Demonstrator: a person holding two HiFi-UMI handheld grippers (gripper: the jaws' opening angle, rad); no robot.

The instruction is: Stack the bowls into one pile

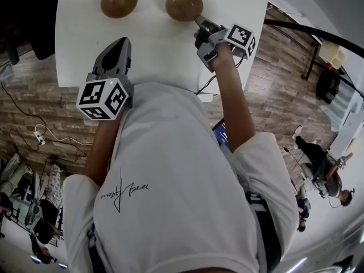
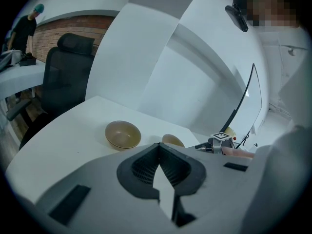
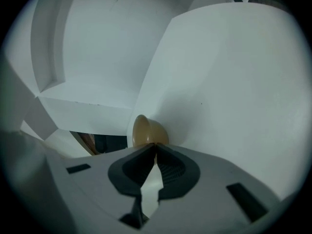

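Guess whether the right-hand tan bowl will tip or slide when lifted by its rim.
The right-hand tan bowl looks rigid, probably light. Pinched at its rim by the right gripper, it may tilt. On the smooth white table it likely slides.

No word or number can be read here. The white shirt bears a dark handwritten scrawl on its left side, too loopy to decipher (the marker cubes carry only black-and-white squares).

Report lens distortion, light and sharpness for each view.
Head view: fisheye bends the table edges; light even, bowls crisp. Left gripper view: dark circular vignette, walls curve. Right gripper view: same vignette, bowl slightly soft.
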